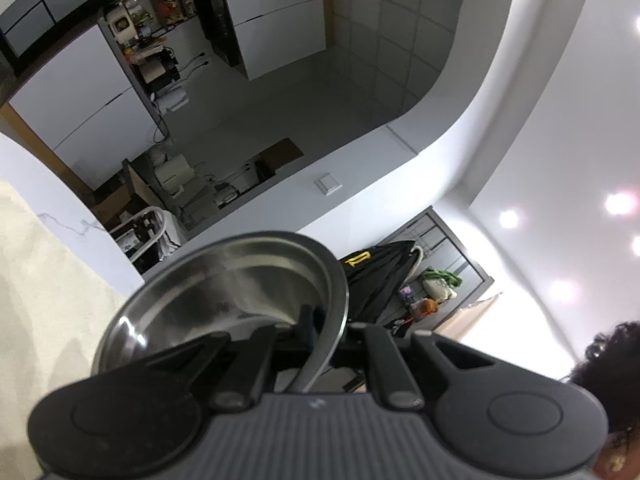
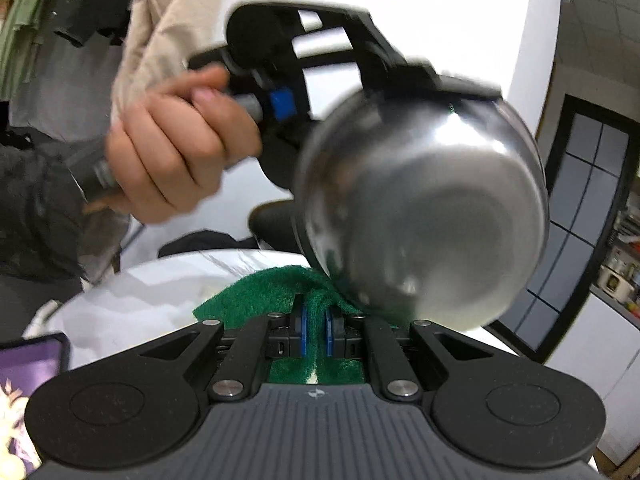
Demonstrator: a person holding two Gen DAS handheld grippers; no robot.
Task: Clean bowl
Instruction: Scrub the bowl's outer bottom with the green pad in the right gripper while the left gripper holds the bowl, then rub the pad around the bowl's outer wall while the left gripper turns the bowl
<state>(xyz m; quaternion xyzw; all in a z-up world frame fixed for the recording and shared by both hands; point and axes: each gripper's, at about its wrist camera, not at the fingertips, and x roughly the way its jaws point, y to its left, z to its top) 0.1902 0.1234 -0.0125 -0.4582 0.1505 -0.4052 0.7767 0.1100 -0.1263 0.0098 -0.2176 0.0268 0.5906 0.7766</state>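
Note:
A steel bowl [image 1: 224, 292] is held up in the air by its rim, with my left gripper [image 1: 320, 328] shut on that rim; its hollow side faces the left wrist camera. In the right wrist view the same bowl [image 2: 424, 208] shows its rounded outside and flat base, blurred. My right gripper [image 2: 316, 328] is shut on a folded green scouring pad [image 2: 272, 292], whose upper edge touches the bowl's lower outside wall. A person's hand [image 2: 180, 152] grips the handle of the left gripper [image 2: 460, 88], seen from outside at the bowl's top rim.
A white surface [image 2: 152, 292] lies under the pad, with a phone [image 2: 32, 364] at its lower left edge. A beige sleeve [image 2: 172, 28] hangs above the hand. Behind are white walls, a dark-framed door [image 2: 580, 216] and kitchen shelves [image 1: 160, 40].

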